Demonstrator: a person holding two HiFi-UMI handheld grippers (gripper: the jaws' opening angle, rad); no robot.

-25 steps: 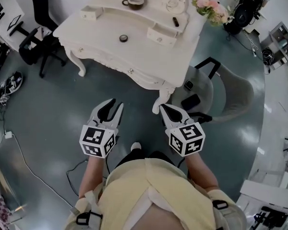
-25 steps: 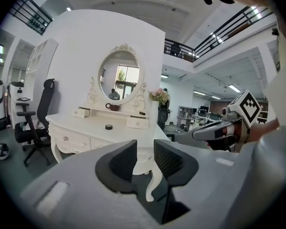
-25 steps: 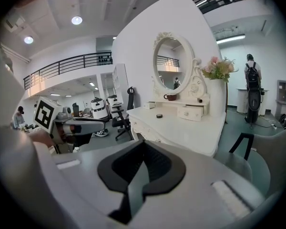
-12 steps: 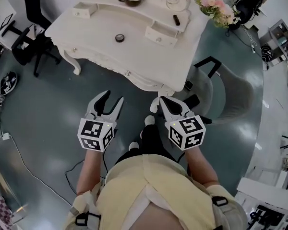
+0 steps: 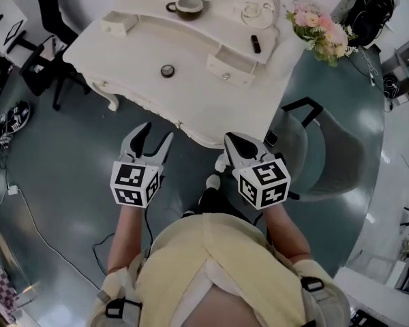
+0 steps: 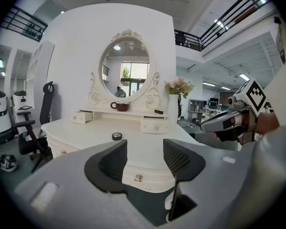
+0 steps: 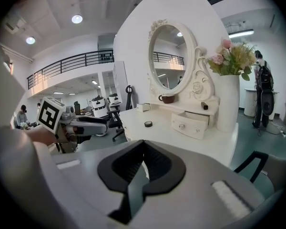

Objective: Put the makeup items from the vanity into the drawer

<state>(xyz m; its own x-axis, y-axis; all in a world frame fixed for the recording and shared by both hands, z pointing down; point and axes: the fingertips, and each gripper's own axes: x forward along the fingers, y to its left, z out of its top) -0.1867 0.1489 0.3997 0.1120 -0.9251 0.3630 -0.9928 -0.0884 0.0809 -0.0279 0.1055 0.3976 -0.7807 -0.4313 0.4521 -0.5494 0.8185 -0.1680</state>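
Observation:
The white vanity point(image 5: 191, 94) stands ahead of me. A small round dark compact point(image 5: 167, 70) lies on its top, seen also as the compact point(image 6: 117, 136) and the compact point(image 7: 148, 124). A dark tube point(image 5: 256, 43) lies on the upper shelf above a small drawer point(image 5: 233, 69) that stands pulled out. A brown cup point(image 5: 186, 7) sits under the mirror. My left gripper point(image 5: 152, 142) hangs just short of the vanity's front edge; its jaws have just been opening and hold nothing. My right gripper point(image 5: 235, 142) is shut and empty beside the vanity's front corner.
A vase of pink flowers point(image 5: 320, 29) stands at the vanity's right end. A grey chair point(image 5: 327, 155) sits right of my right gripper. A black office chair point(image 5: 48, 53) and a pair of shoes point(image 5: 10, 121) are at the left. Cables run over the floor.
Both grippers have moved forward toward the vanity's front edge. The left jaws stand wider apart than before. The right jaws stay shut.

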